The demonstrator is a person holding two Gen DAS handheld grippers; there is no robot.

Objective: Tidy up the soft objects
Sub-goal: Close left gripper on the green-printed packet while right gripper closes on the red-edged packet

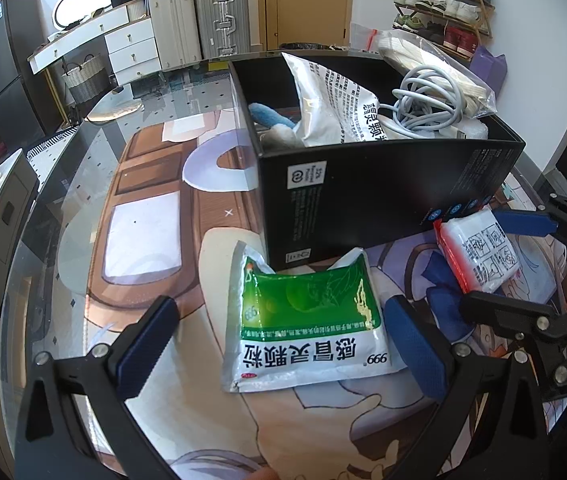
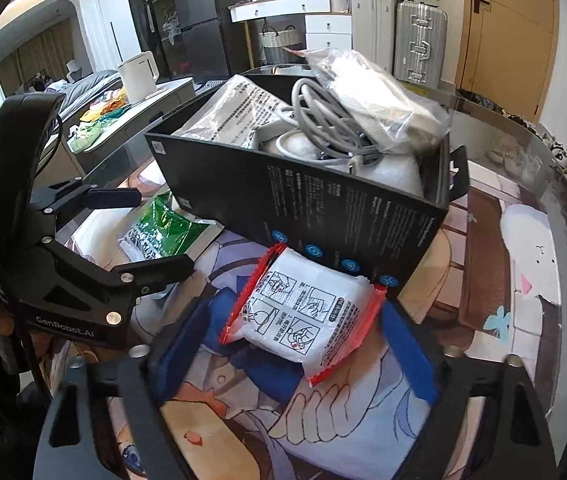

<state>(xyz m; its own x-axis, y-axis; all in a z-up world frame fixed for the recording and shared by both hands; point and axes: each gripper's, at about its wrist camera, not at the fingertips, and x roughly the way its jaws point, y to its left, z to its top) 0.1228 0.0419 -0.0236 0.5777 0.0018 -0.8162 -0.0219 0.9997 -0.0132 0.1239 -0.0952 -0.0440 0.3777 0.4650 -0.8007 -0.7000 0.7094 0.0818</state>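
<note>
Black box (image 1: 383, 196) hides most of the blue plush (image 1: 271, 116) inside. The box covers the green sachet's (image 2: 163, 228) far corner. Small print on the white packet (image 2: 307, 312) is unreadable.

The green pouch (image 1: 307, 320) is a flat foil sachet, green above and white below with bold dark characters; it lies on the mat just in front of the black box (image 1: 383, 196), its far corners curling up against the box wall; the white pack (image 2: 315, 320) is a plump soft packet with red crimped edges and printed line diagrams, lying tilted on the mat, its far end touching the box's lower corner; the box stands open-topped and full; inside, a silver-white printed bag (image 1: 331, 100) leans upright, a coiled grey cable (image 1: 427, 100) rests on top, a clear bag (image 2: 379, 88) of white stuff overhangs the far rim, and a blue plush (image 1: 271, 116) sits low in one corner.
</note>
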